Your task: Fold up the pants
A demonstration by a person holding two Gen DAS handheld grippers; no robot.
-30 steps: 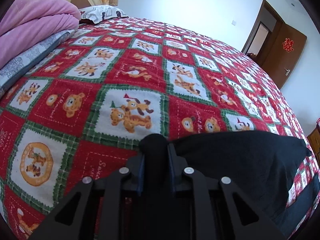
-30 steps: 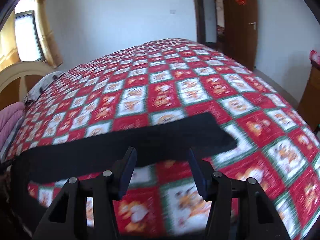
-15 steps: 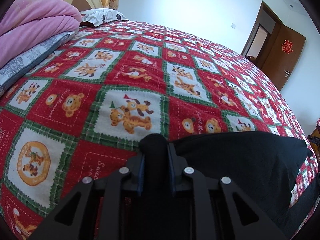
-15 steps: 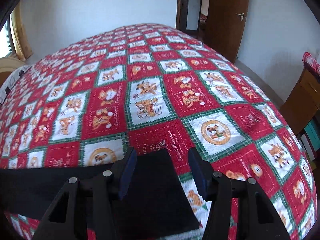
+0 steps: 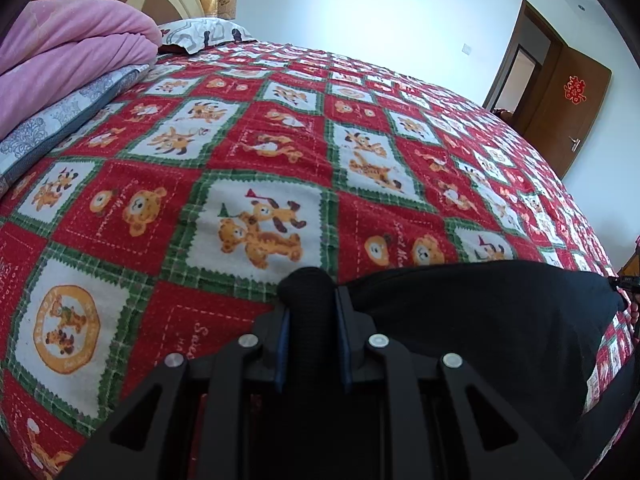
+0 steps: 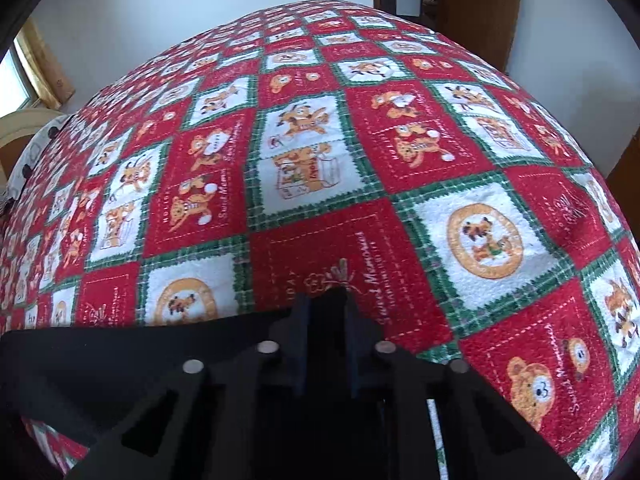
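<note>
Pants (image 5: 480, 320) of black cloth lay along the near edge of the red patchwork bedspread (image 5: 280, 152). My left gripper (image 5: 310, 308) pinched a bunched fold; my right gripper (image 6: 328, 320) was closing on the other end.

Left gripper (image 5: 310, 300) clamped on bunched black pants (image 5: 480, 312) at near edge of bedspread (image 5: 280, 152). Pants spread toward right edge. Pink blanket (image 5: 68, 52), pillow (image 5: 200, 34) at far left corner.
</note>
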